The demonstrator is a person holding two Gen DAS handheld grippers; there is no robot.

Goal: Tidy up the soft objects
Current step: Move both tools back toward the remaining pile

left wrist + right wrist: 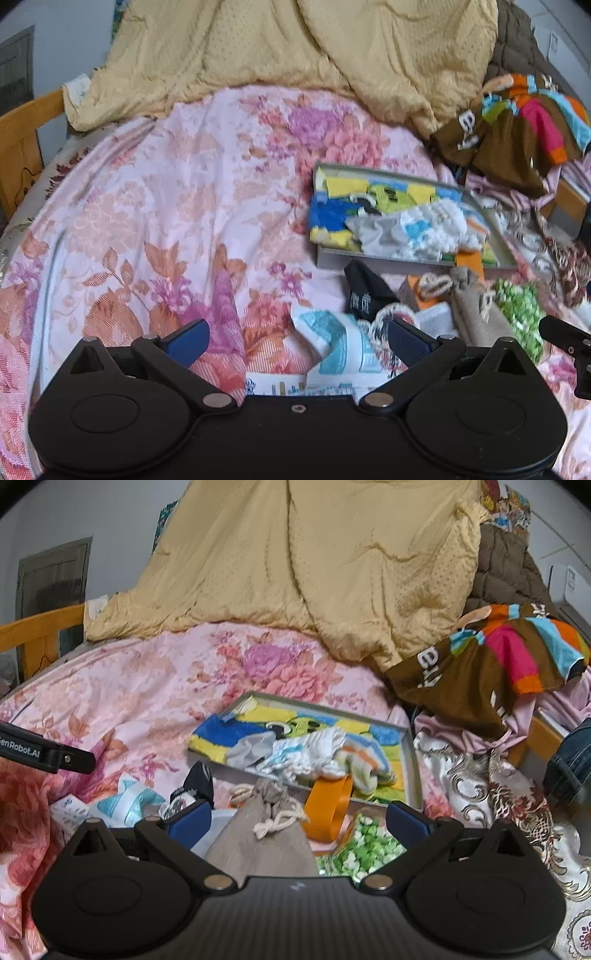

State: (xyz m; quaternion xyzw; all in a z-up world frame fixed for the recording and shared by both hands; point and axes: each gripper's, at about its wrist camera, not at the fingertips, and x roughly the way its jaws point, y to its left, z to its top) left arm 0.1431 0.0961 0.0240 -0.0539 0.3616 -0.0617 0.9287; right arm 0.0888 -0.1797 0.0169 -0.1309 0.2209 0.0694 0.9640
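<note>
Here, on a bed with a pink floral sheet [177, 192], soft things lie scattered.
Left claw [295, 341]: spread wide, nothing between its blue pads; it hangs over the sheet, with a white-and-turquoise cloth [340, 343] lying under the gap.
Right claw [299, 821]: spread wide too, gripping nothing; a grey drawstring pouch [266, 834] lies below and between its fingers.
Tray [413, 760]: a shallow grey box on the sheet, holding a blue-and-yellow towel [221, 734] with a heap of small white, grey and striped garments [317, 757] on top.
Orange loop [328, 805]: leans against the tray's near edge.
Green-and-white fluffy cloth [362, 845]: just right of the pouch, near the right claw's right finger.
Black sock [365, 291]: in front of the tray, beside the turquoise cloth.
Yellow quilt [295, 572]: piled at the far end of the bed.
Brown garment with bright stripes [498, 657]: right of the tray, on a heap of clothes.
</note>
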